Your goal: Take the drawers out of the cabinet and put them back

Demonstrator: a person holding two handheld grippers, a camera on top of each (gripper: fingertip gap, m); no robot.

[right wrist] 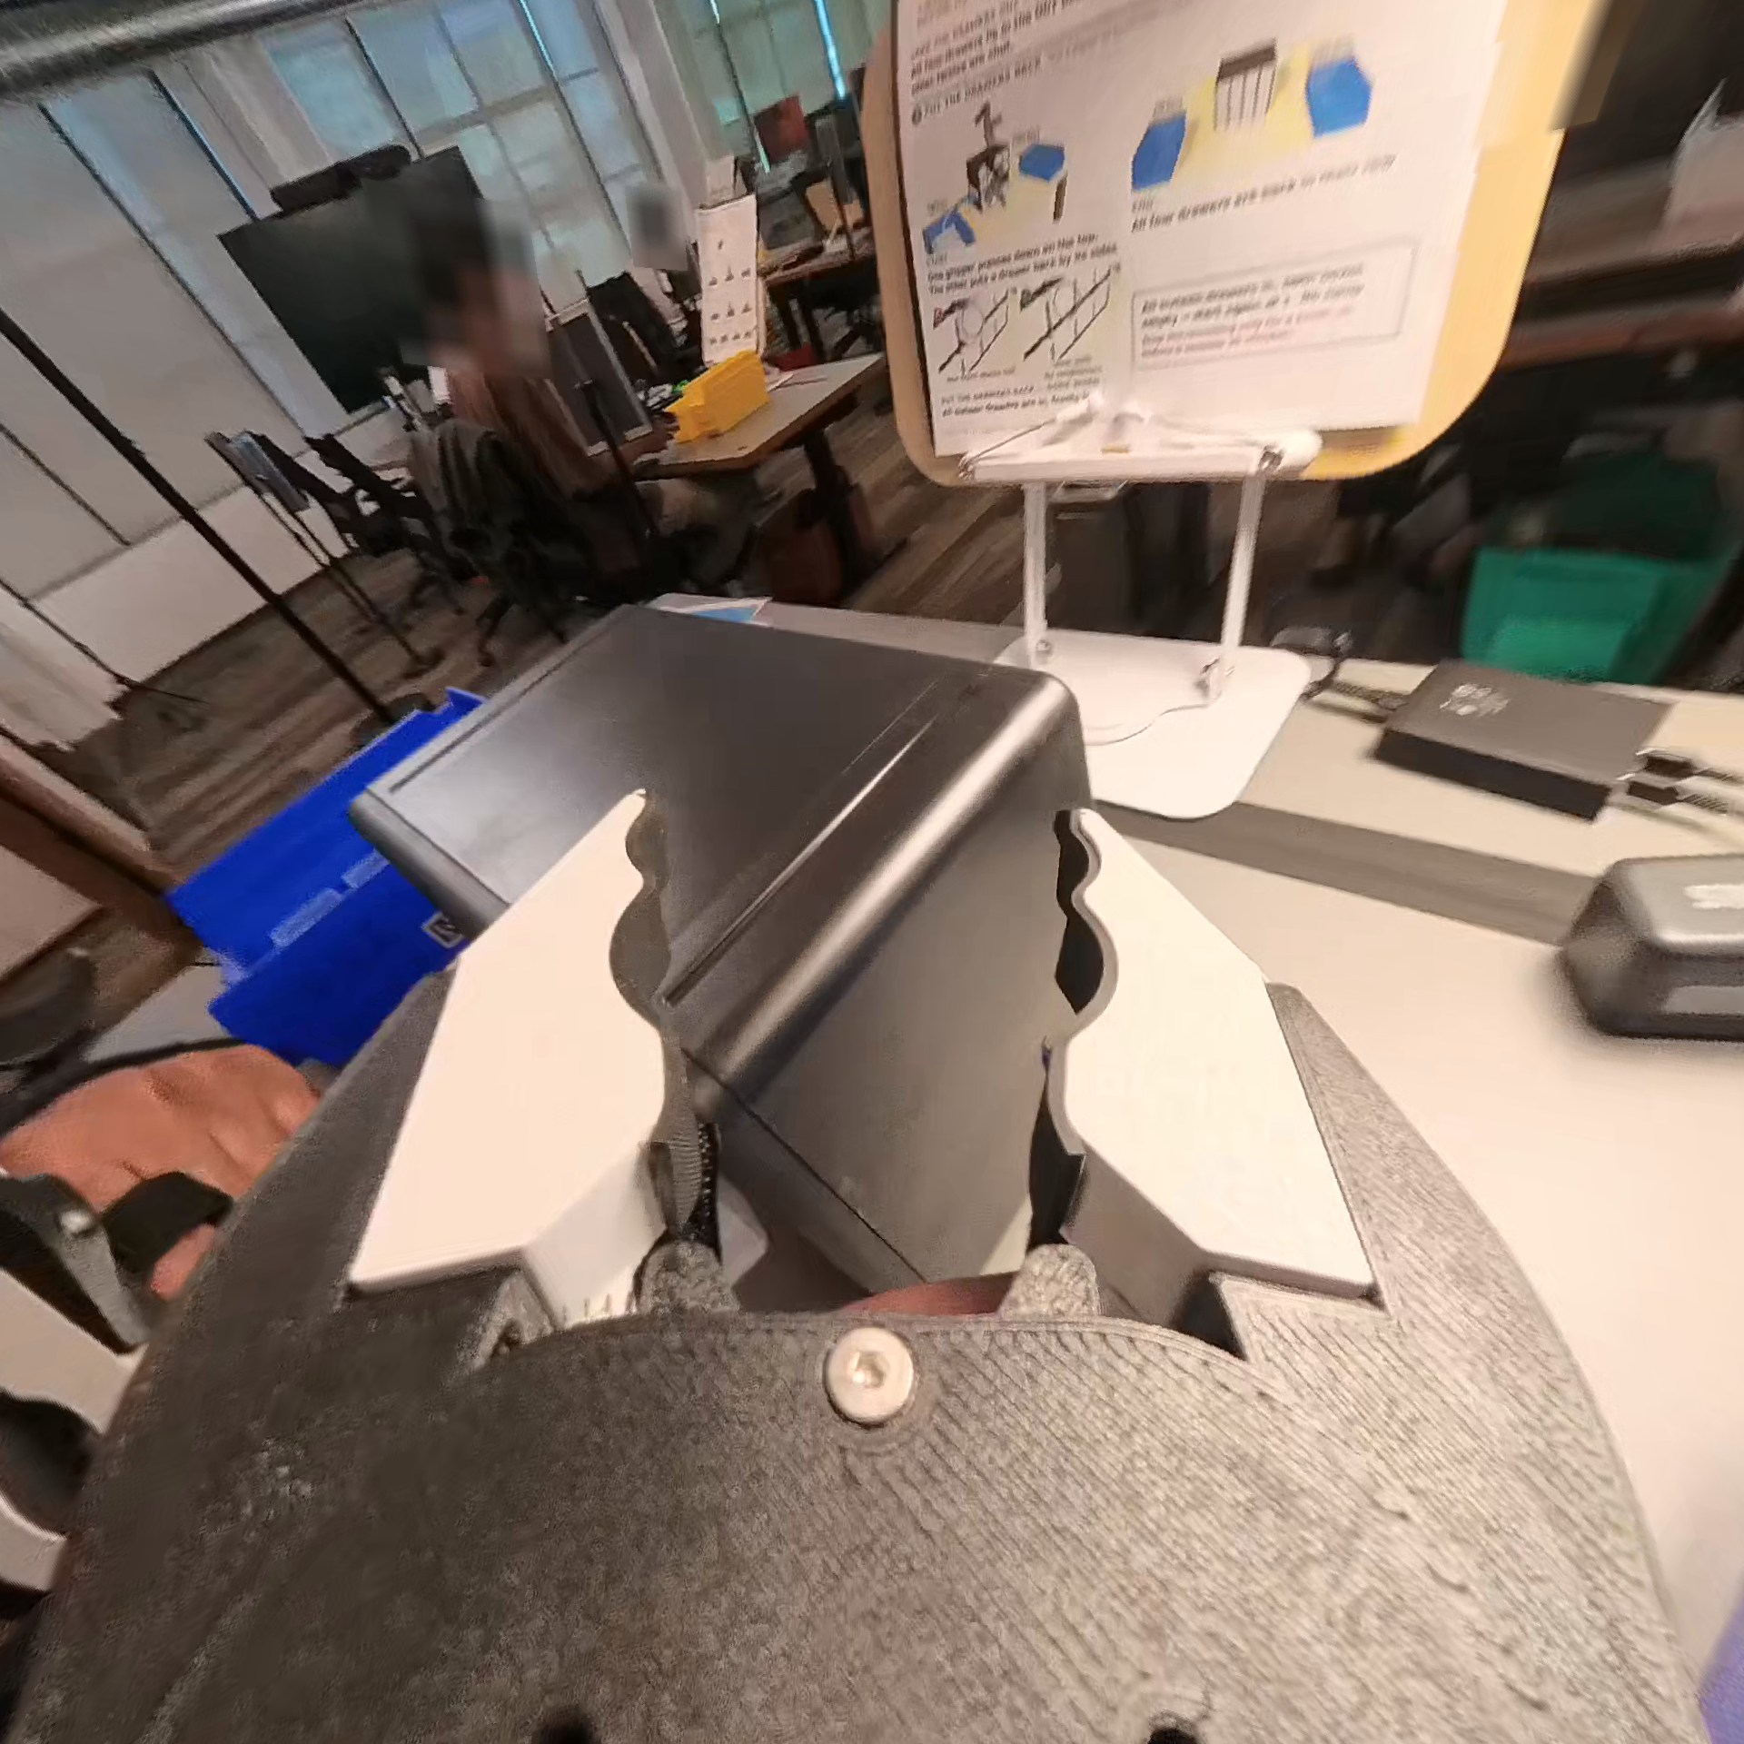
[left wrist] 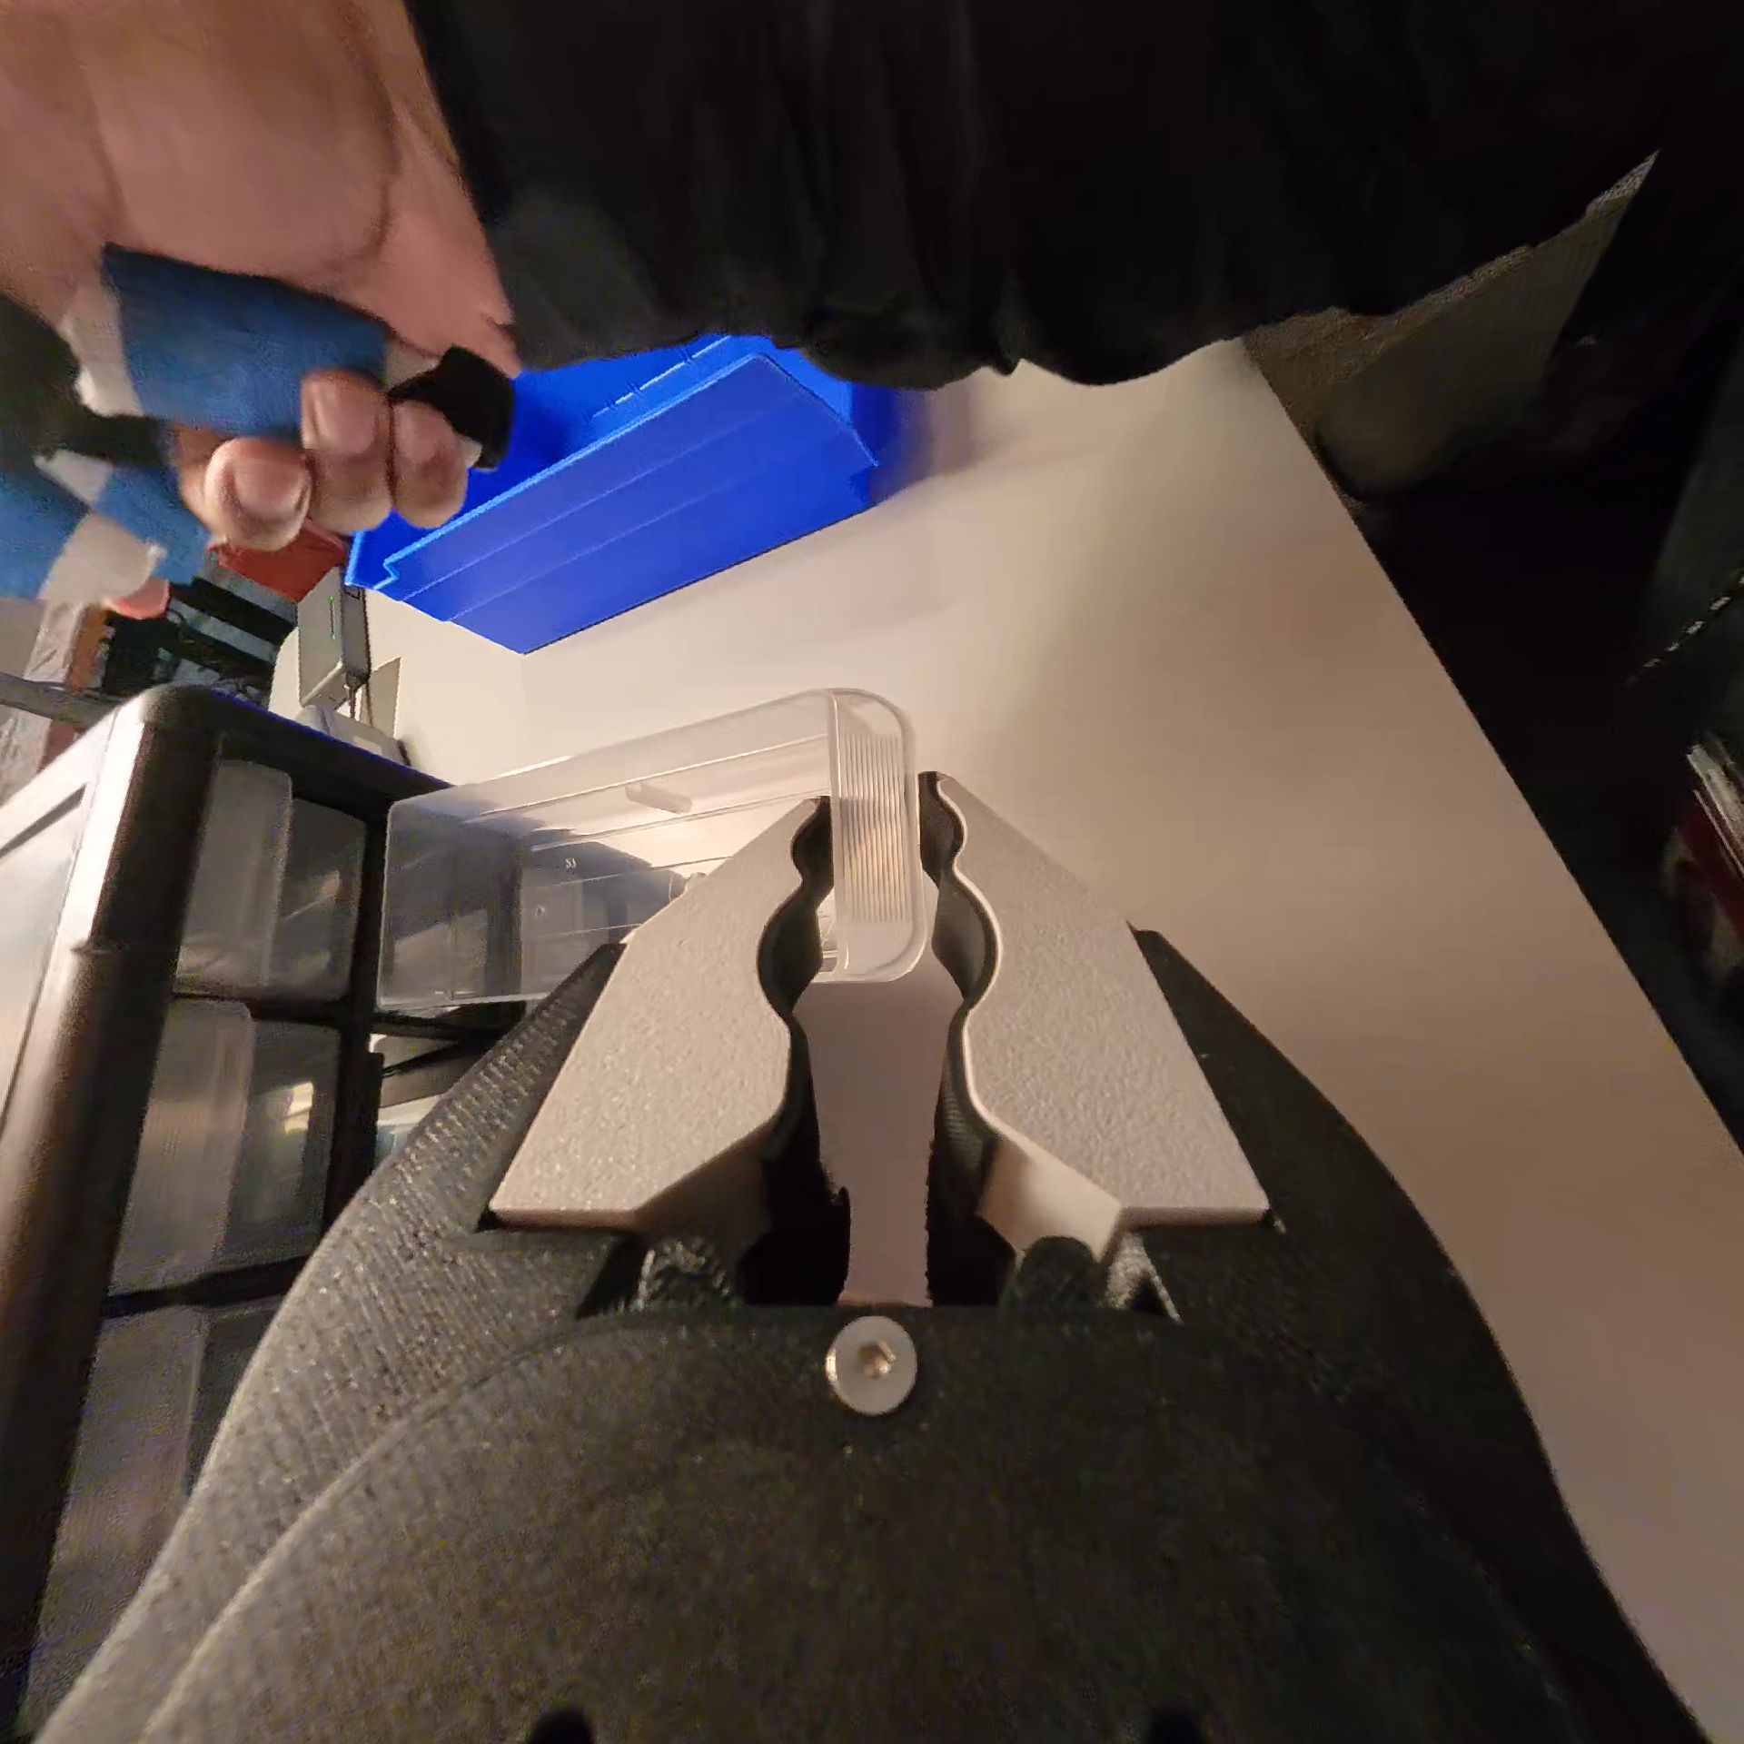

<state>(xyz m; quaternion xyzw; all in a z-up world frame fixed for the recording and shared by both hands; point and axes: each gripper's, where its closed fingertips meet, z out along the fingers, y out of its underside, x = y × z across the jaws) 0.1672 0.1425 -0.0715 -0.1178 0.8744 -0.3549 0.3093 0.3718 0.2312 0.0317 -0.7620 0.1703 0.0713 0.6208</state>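
Left gripper (left wrist: 873, 802): nearly closed, pads clamping clear drawer (left wrist: 604, 849) by its ribbed pull tab, likely to slide it; drawer projects from black cabinet (left wrist: 189, 849) at 9 o'clock. Right gripper (right wrist: 854, 821): wide open, straddling cabinet top, holding nothing, apparently bracing it.

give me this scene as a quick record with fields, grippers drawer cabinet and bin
left gripper: closed on the ribbed tab of the clear plastic drawer
right gripper: open wide, fingers either side of the black plastic cabinet's top corner
drawer: pulled out beside the cabinet
blue plastic bin: on the white table
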